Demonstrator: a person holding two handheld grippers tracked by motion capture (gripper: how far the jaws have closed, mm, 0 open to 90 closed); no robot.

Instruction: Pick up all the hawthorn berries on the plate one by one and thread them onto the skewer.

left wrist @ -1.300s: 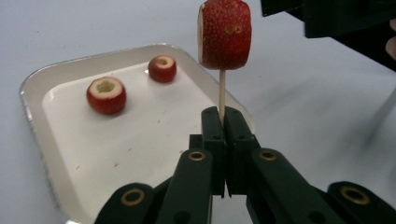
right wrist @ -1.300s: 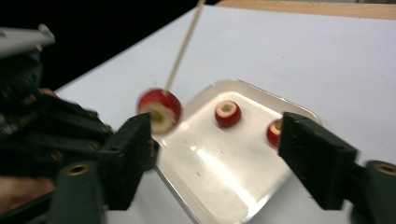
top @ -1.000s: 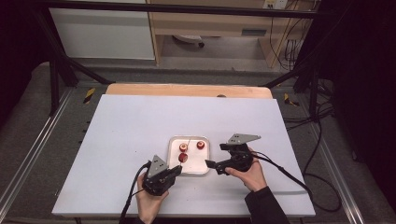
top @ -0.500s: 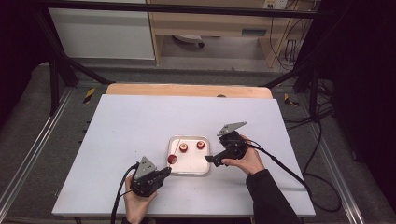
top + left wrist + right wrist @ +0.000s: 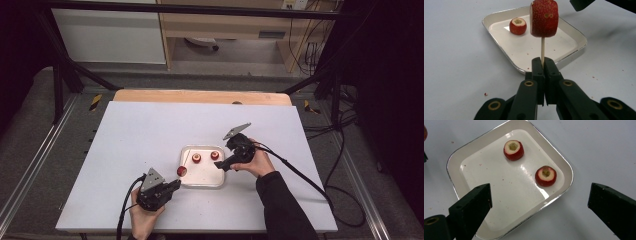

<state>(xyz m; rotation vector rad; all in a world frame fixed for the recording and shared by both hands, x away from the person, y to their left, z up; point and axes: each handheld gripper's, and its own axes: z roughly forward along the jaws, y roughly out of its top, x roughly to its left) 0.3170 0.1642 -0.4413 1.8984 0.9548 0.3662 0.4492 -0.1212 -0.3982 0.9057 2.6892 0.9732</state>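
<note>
A white table (image 5: 150, 130) takes up most of the high view, with a wooden strip along its far edge and dark floor and cables around it. Near its middle sits a shallow white tray (image 5: 205, 180) with rounded corners and a bright metal rim. The person's two forearms come in from the bottom edge, each hand carrying a black gripper.

The left gripper (image 5: 172, 186) sits just off the tray's near left corner, and the high view shows a small red piece (image 5: 181, 171) at its tip, over the tray's left edge. The left gripper view gives the detail that the high view cannot: the jaws are pressed together on a thin wooden skewer (image 5: 542, 50), and a hollowed strawberry (image 5: 544, 18) is speared on its top end, held clear above the tray (image 5: 499, 53). Behind it one cored strawberry piece (image 5: 518, 26) lies in the tray; the speared fruit blocks the spot where a second might lie.

The right gripper (image 5: 223, 165) rests at the tray's right side, held in the right hand (image 5: 257, 162). In the right gripper view (image 5: 539, 200) its jaws stand wide apart with nothing between them, looking down on the tray (image 5: 454, 162). That view shows both loose pieces plainly: one cored strawberry (image 5: 513, 150) towards the far side and another (image 5: 546, 175) nearer the right rim, each with a pale hollow centre, well apart. Small red specks dot the tray floor and the table beside it.
</note>
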